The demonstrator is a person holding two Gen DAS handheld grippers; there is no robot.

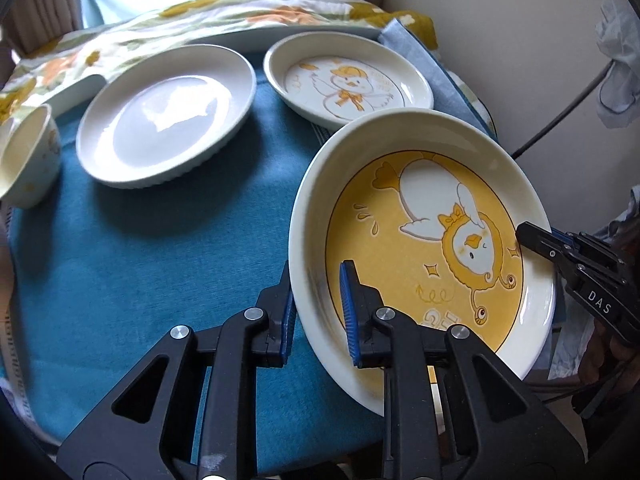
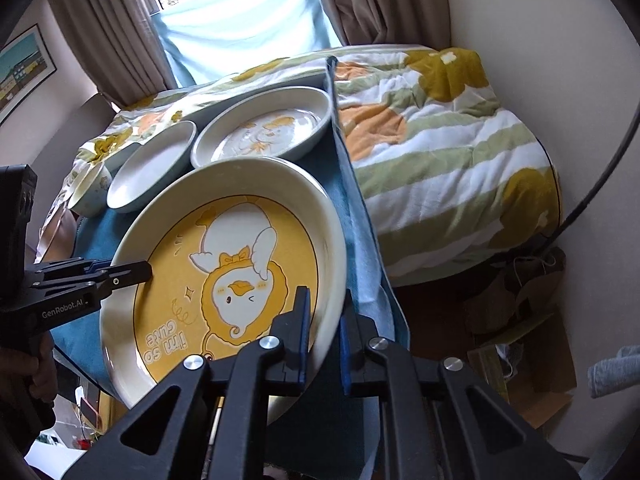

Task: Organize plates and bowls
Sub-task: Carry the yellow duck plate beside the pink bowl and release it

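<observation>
A large yellow duck plate is held tilted above the blue cloth; it also shows in the right wrist view. My left gripper is shut on its left rim, one finger inside, one outside. My right gripper is shut on the opposite rim and shows in the left wrist view. Behind lie a plain white plate, a small duck plate and a small bowl at the far left.
The blue cloth covers a small table. A flowered quilt lies on the bed behind and to the right. A wall stands at the right, with a black cable and floor clutter.
</observation>
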